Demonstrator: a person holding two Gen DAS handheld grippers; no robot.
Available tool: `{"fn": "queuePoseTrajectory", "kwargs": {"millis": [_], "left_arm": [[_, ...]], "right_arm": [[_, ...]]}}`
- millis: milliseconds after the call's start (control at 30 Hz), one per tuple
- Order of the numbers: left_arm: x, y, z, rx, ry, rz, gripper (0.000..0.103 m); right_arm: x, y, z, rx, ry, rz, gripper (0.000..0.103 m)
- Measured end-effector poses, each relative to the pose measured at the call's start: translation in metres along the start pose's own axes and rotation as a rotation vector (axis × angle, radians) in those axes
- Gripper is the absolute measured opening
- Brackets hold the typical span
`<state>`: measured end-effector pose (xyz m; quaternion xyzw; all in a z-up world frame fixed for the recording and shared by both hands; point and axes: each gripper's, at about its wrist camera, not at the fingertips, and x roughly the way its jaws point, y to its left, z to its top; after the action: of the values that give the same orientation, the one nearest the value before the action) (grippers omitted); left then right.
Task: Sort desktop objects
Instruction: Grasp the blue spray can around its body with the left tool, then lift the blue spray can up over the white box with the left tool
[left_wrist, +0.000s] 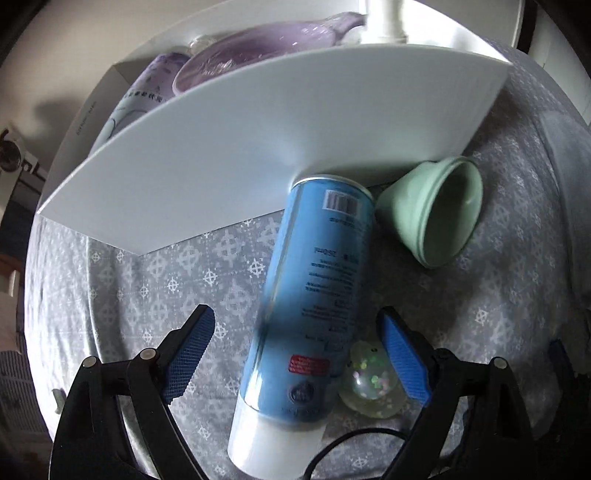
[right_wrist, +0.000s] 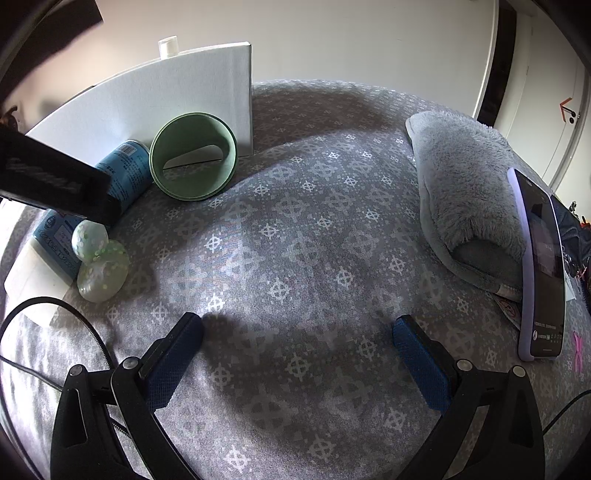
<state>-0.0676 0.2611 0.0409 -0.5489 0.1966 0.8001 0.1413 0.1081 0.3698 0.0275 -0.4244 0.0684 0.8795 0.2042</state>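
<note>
Grey patterned cloth (right_wrist: 295, 229) covers the whole work surface, and in the right wrist view its centre lies bare, the widest free stretch in either frame. The right gripper (right_wrist: 297, 332) hangs over that stretch with its jaws wide apart and only cloth between them.

In the left wrist view the left gripper (left_wrist: 295, 328) also stands wide, its blue pads (left_wrist: 192, 350) on either side of a blue bottle (left_wrist: 310, 295) without touching it. The bottle lies on its side, white cap toward the lower edge of the frame, its base against the near wall of a white box (left_wrist: 258, 129) that spans the upper half of the frame. A glittery clear ball toy (left_wrist: 369, 384) lies just beside the bottle at lower right, close to the right pad. A green cup (left_wrist: 436, 214) lies tipped at centre right, near the box wall and beside the bottle's base. Inside the box, at upper left, sit a purple jug (left_wrist: 258, 48) and a lilac packet (left_wrist: 147, 92).

In the right wrist view a grey slipper (right_wrist: 469, 192) and a phone (right_wrist: 539, 266) crowd the right edge, the phone touching the slipper. A black cable (right_wrist: 55, 314) loops along the lower left edge.
</note>
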Motion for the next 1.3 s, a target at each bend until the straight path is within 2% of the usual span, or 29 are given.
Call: {"fn": "queuePoseTrajectory", "kwargs": {"millis": [100,200,233,267,300,433,700,767,900,1000,1133,1300], "left_arm": [[0.018,0.015,0.001,-0.064,0.026,-0.054,0.090],[0.024,0.020,-0.002,-0.100,0.007,-0.084,0.087],[0.021,0.020,-0.005,-0.109,-0.009,-0.082,0.079],[0.018,0.021,-0.008,-0.122,-0.022,-0.082,0.064],[0.014,0.022,-0.011,-0.145,-0.036,-0.080,0.056],[-0.001,0.025,-0.030,-0.200,-0.065,-0.060,0.055],[-0.059,0.032,-0.063,-0.204,-0.167,0.188,0.052],[-0.073,0.034,-0.062,-0.218,-0.193,0.209,0.051],[-0.102,0.037,-0.055,-0.210,-0.263,0.253,0.050],[-0.115,0.024,-0.035,-0.169,-0.320,0.318,0.050],[-0.142,0.028,-0.003,-0.087,-0.413,0.389,0.050],[-0.174,0.013,0.046,0.029,-0.508,0.395,0.050]], "right_arm": [[0.000,0.000,0.000,0.000,0.000,0.000,0.103],[0.000,0.000,0.000,0.000,0.000,0.000,0.103],[0.000,0.000,0.000,0.000,0.000,0.000,0.103],[0.000,0.000,0.000,0.000,0.000,0.000,0.103],[0.000,0.000,0.000,0.000,0.000,0.000,0.103],[0.001,-0.002,0.001,0.001,0.000,0.001,0.103],[0.003,-0.002,0.002,0.000,0.001,0.000,0.103],[0.000,-0.001,0.000,0.000,0.001,0.000,0.103],[0.000,-0.001,0.000,0.000,0.001,0.000,0.103],[0.000,-0.001,0.001,0.000,0.001,0.000,0.103],[0.000,-0.001,0.001,0.000,0.001,0.000,0.103],[0.000,-0.001,0.001,0.000,0.001,0.000,0.103]]}}
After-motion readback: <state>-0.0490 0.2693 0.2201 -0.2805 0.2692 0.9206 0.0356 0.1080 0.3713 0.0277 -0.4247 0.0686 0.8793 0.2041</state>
